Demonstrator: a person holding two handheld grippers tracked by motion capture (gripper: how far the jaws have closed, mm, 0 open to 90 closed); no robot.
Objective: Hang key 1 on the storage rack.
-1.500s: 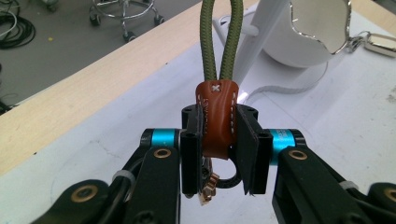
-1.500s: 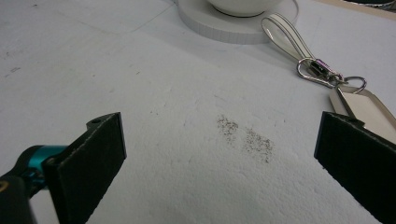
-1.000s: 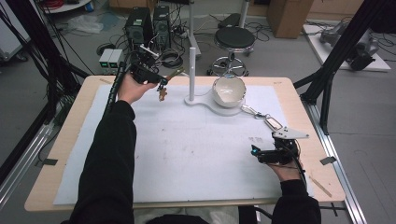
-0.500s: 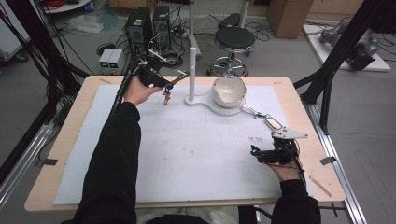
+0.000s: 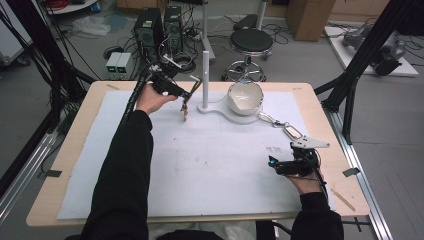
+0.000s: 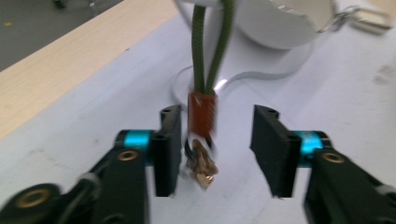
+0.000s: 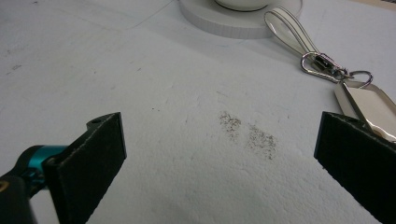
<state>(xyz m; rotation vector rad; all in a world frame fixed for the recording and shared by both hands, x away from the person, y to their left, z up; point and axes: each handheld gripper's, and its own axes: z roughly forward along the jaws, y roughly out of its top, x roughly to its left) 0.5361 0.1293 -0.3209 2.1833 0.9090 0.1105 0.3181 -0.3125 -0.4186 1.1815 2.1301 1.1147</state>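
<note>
Green cord keychain (image 6: 208, 56) hanging off the white stand's post (image 5: 205, 75), brass charm dangling between the left gripper (image 6: 215, 149) jaws, just been opening, no longer pinching, white bowl (image 5: 245, 96) sitting beside on the base, right gripper (image 7: 219, 163) jaws spread wide over the mat.

Green cord (image 6: 201, 51) with red-brown sleeve (image 6: 202, 112); white bowl (image 5: 245, 96); black claws.
</note>
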